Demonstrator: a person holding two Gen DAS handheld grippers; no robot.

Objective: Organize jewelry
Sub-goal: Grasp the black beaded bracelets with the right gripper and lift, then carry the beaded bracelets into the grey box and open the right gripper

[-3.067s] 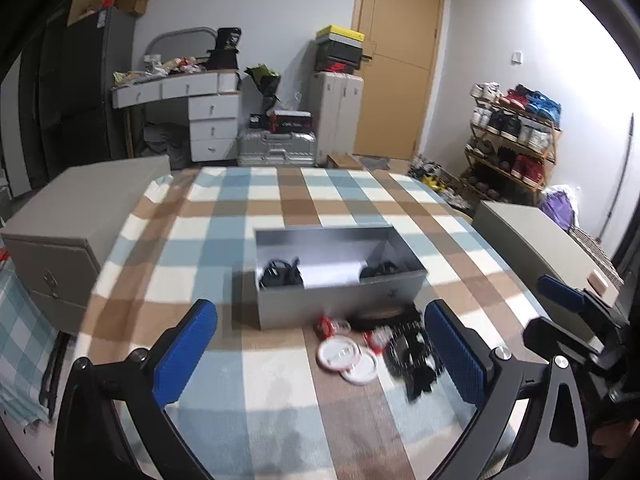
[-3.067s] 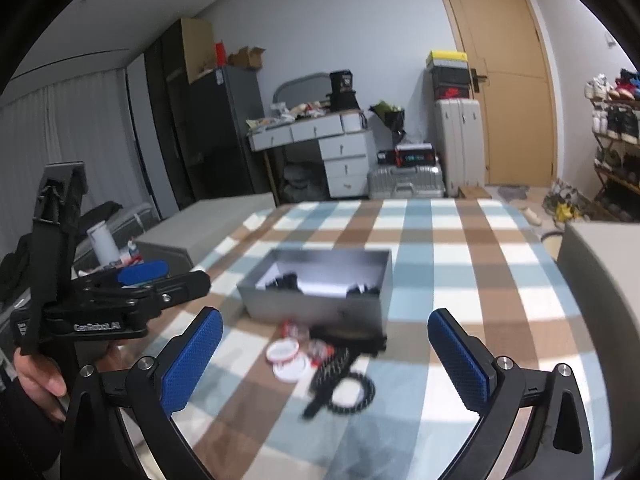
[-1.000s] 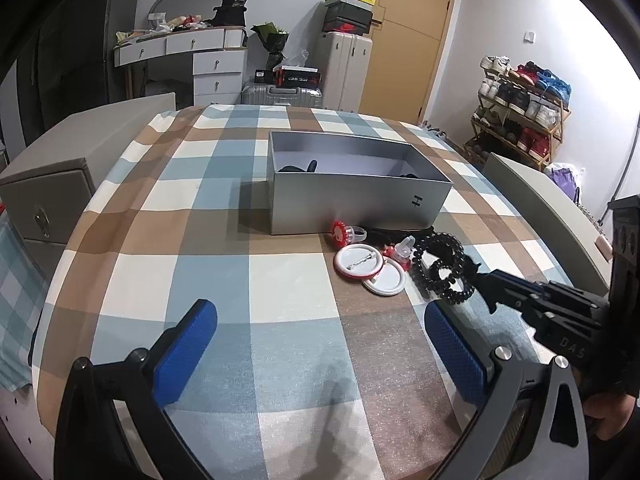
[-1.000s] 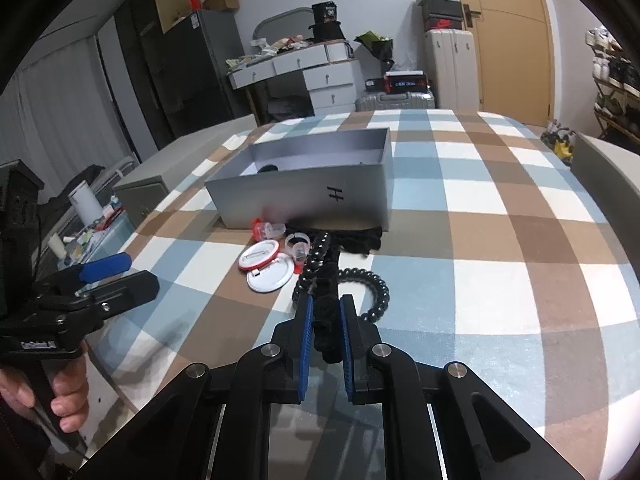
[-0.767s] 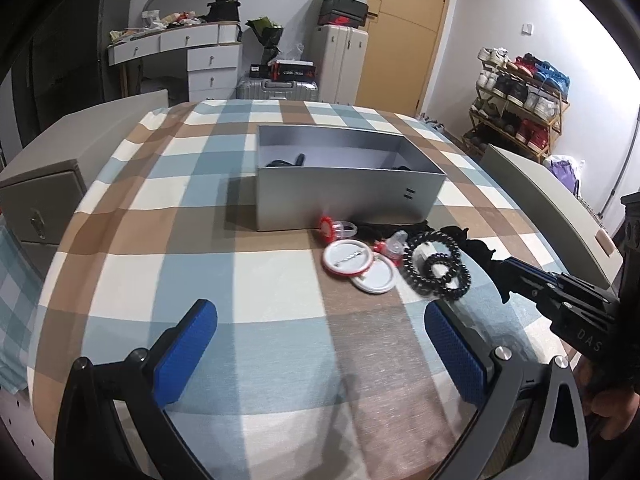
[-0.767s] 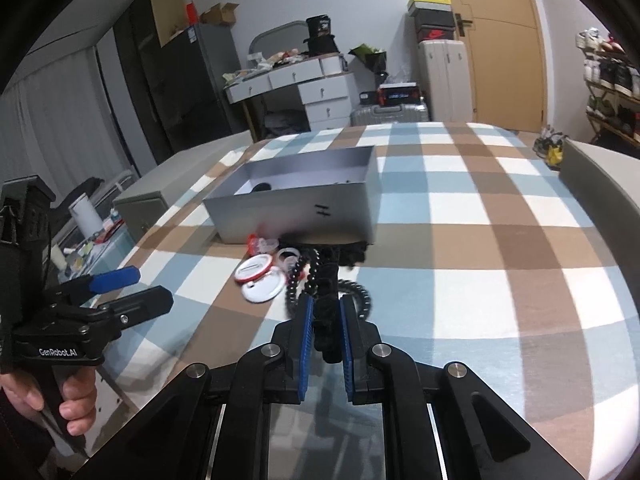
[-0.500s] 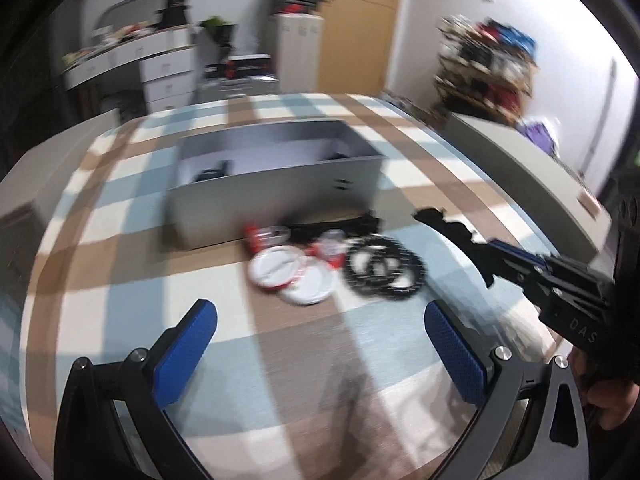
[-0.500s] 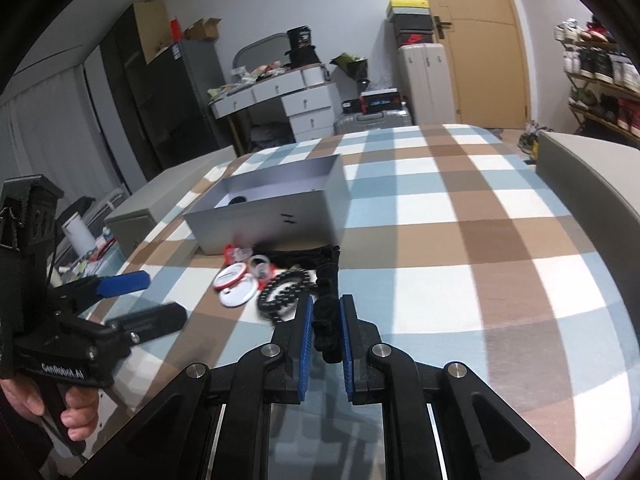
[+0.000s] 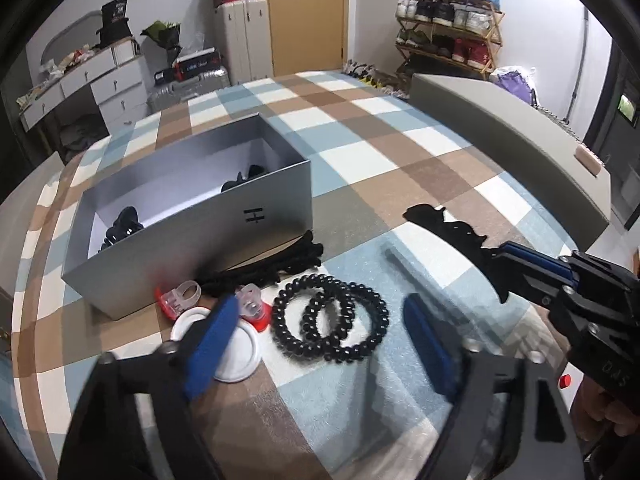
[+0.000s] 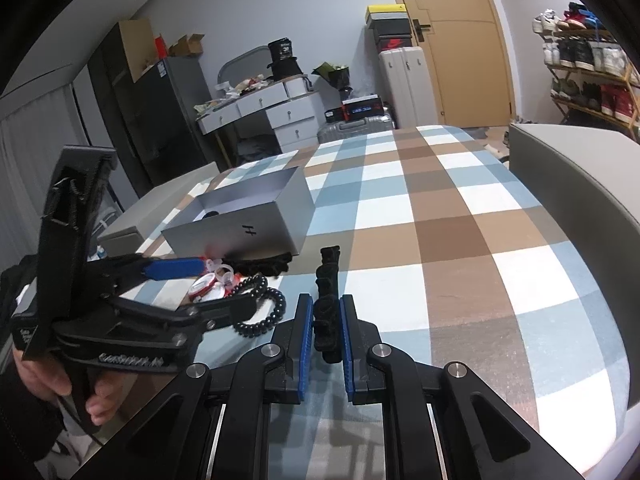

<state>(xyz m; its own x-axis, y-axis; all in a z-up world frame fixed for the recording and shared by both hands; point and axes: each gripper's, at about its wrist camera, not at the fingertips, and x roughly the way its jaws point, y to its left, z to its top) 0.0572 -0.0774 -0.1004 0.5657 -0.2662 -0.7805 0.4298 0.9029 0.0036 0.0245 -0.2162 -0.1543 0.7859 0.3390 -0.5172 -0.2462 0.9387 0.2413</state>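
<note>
Two coil bracelets (image 9: 330, 318) beside box (image 9: 224, 236)

Black coil bracelets (image 9: 330, 318) lie beside grey box (image 9: 224, 216).

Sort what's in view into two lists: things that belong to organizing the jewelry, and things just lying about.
Part of the job:
- grey box
- black coil bands on the cloth
- black hair clip held in the right tongs
- left tongs, closing around the coil bands
- white badges
- black ties beside the box

Just lying about:
- shoe rack
- suitcase
- white drawers
</note>
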